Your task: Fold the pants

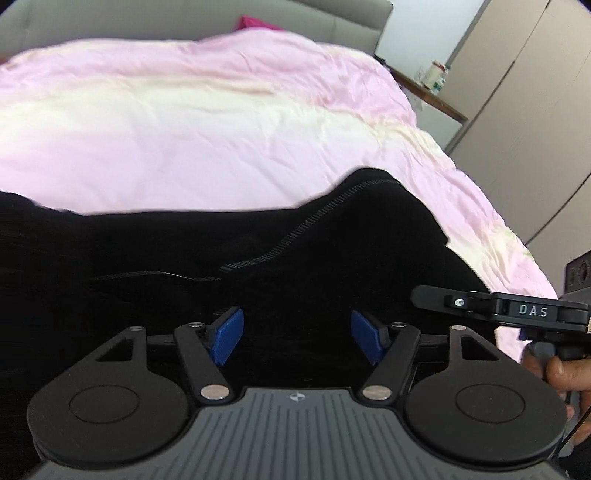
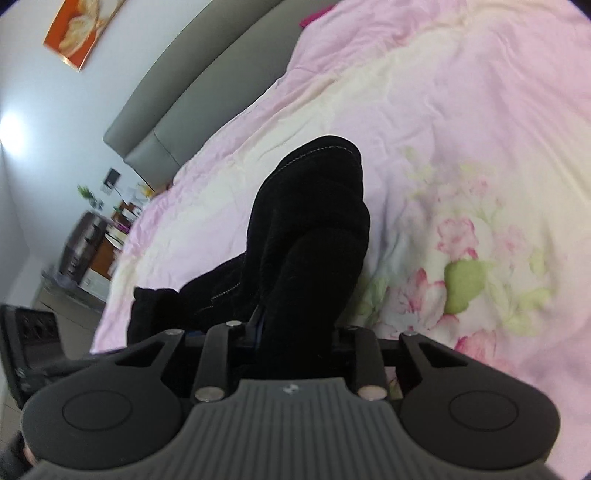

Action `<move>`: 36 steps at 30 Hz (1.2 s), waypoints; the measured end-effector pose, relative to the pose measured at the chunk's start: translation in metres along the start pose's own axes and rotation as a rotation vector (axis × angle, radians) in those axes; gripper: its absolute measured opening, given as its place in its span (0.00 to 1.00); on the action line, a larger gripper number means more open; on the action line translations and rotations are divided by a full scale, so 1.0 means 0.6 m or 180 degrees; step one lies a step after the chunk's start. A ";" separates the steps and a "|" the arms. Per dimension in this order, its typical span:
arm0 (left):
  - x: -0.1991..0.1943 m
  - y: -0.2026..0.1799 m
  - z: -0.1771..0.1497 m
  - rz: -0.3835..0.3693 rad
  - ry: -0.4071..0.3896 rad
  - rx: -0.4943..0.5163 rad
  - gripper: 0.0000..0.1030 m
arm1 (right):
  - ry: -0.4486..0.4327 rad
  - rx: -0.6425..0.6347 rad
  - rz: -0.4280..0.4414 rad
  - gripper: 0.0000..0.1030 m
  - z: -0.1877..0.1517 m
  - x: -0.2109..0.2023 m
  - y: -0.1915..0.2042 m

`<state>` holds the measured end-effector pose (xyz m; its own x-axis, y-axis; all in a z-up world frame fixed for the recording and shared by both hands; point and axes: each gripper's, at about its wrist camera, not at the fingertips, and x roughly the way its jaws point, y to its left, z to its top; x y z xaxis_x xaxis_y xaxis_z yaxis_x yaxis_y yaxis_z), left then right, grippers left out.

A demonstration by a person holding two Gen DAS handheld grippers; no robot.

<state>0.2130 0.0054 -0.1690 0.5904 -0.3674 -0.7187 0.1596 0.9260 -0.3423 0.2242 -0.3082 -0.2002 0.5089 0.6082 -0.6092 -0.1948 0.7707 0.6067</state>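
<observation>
Black pants (image 1: 236,251) lie on a pink floral bedspread (image 1: 184,122). In the left wrist view my left gripper (image 1: 297,338) is open, its blue pads (image 1: 226,338) spread wide just above the black fabric, holding nothing. The right gripper's black body (image 1: 513,310) shows at the right edge, held by a hand. In the right wrist view my right gripper (image 2: 295,332) is shut on a bunched fold of the pants (image 2: 314,221), which rises from the jaws and drapes onto the bedspread (image 2: 461,147). Its fingertips are hidden by the fabric.
A grey padded headboard (image 1: 184,18) runs along the far side of the bed. A bedside table (image 1: 432,92) with a jar stands at the right, next to beige wardrobe doors (image 1: 524,92). A cluttered shelf (image 2: 96,236) and a wall picture (image 2: 81,29) lie left.
</observation>
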 end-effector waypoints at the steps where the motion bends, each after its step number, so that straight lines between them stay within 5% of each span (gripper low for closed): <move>1: -0.025 0.016 -0.003 0.0078 -0.0065 0.0016 0.77 | -0.0023 -0.0106 -0.0063 0.22 -0.002 -0.004 0.023; 9: -0.166 0.161 -0.062 0.0876 -0.0339 0.0034 0.83 | -0.0220 -0.0497 -0.0273 0.22 -0.012 -0.032 0.162; 14: -0.155 0.240 -0.100 0.0921 -0.0155 -0.0434 0.80 | -0.0236 -0.0675 -0.0325 0.22 -0.023 -0.030 0.253; 18: -0.138 0.244 -0.120 0.0992 -0.0158 -0.0278 0.87 | -0.0263 -0.1023 -0.0481 0.22 -0.038 -0.019 0.333; 23: -0.150 0.255 -0.123 0.0830 -0.0215 -0.0408 0.88 | -0.0273 -0.1354 -0.0495 0.22 -0.058 -0.003 0.427; 36: -0.214 0.373 -0.131 -0.0002 -0.0442 -0.1772 0.80 | -0.0062 -0.2194 -0.0592 0.22 -0.153 0.131 0.620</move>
<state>0.1107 0.2530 -0.2012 0.6948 -0.3181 -0.6450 -0.2586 0.7264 -0.6368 0.1149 0.0439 -0.0693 0.5987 0.4565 -0.6582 -0.5859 0.8099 0.0288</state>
